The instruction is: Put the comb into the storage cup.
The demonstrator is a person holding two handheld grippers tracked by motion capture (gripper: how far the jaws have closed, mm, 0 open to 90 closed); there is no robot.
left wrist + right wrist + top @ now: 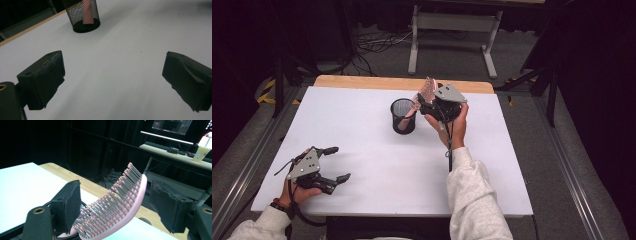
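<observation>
Hairbrush (pixel 117 205) placement into the black mesh cup (pixel 403 116) is the step in hand, and it looks close to done: the pink brush stands handle-down inside the cup, head tilted up and out over the rim toward the right gripper (pixel 428 102). In the right gripper view its jaws stand spread on either side of the brush head, the left pad just beside the bristles and the right pad clear of the smooth pink back, so nothing is pinched. The release appears to be made or nearly so, with the brush leaning on the cup's rim rather than hanging from the jaws.

What the next move calls for, as I judge it, is a clean withdrawal of the right gripper, up and away without catching the bristle tips or nudging the head sideways, since the light cup could tip or slide on the white surface (pixel 362 145).

Left gripper (pixel 334 163) rests near the front left corner of the surface, well apart from the cup, its jaws spread wide over bare white and holding nothing.

As for the brush itself: a curved paddle shape in pale pink plastic, densely set with grey-stemmed bristles tipped in pink, the rows fanning along the arc. Through the mesh in the left gripper view its pink handle shows upright inside the cup
</observation>
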